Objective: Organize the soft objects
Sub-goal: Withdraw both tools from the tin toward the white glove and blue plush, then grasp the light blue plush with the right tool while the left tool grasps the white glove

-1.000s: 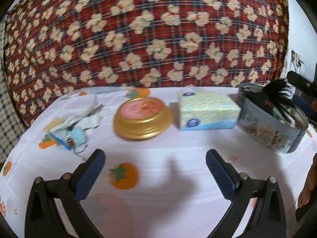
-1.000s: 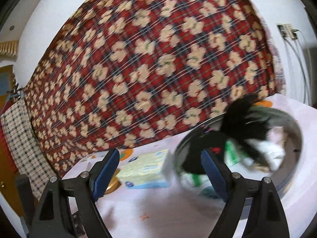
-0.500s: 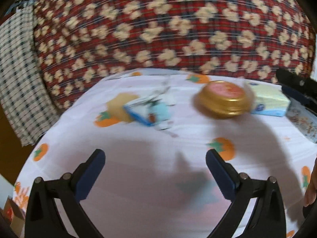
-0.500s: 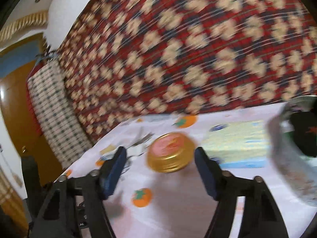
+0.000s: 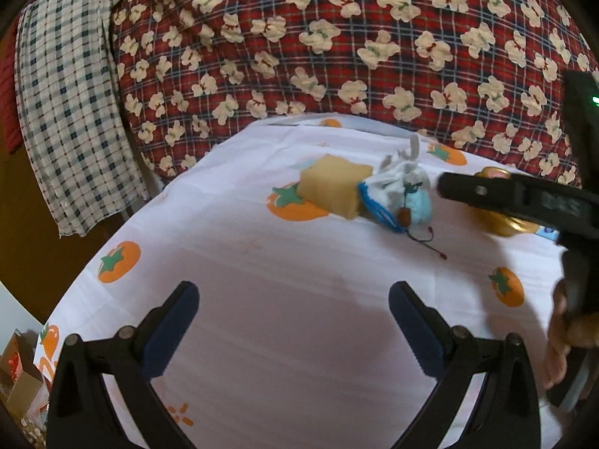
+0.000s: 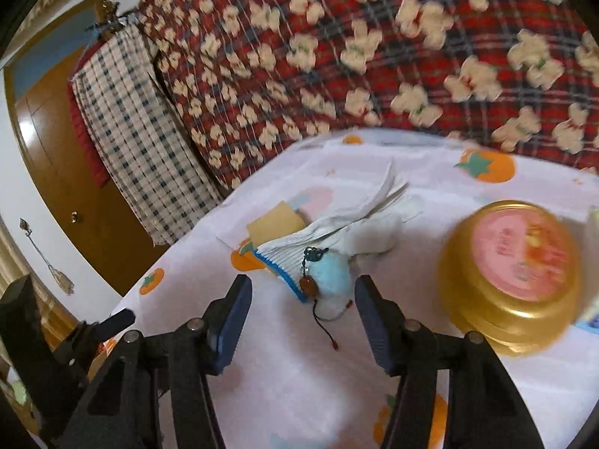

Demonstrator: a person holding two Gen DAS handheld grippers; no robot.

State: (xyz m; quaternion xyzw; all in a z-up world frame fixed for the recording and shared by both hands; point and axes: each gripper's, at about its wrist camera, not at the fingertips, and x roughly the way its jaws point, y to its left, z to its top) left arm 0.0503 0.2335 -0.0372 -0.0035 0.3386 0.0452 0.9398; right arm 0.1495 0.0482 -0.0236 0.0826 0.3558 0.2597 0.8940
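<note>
A small pile of soft things lies on the persimmon-print tablecloth (image 5: 299, 262): a yellow sponge (image 5: 333, 185), a white knitted glove with a blue cuff (image 5: 393, 179) and a light blue plush charm with a dark cord (image 5: 417, 205). My left gripper (image 5: 294, 299) stands open and empty, well short of the pile. In the right wrist view my right gripper (image 6: 301, 295) is open at about half width. The blue charm (image 6: 333, 273) lies just beyond its fingertips, untouched, with the glove (image 6: 337, 232) and sponge (image 6: 277, 220) behind it.
A gold tin with a pink lid (image 6: 513, 269) sits right of the pile, with a tissue box edge (image 6: 593, 224) beside it. A red plaid blanket (image 5: 337, 56) rises behind the table. A checked cloth (image 5: 67, 93) hangs at the left, by the table's left edge.
Both views have swung left: the round tin of dark items and the tissue box left view and the soft pile came in. My right gripper's jaws narrowed and it came up to the pile.
</note>
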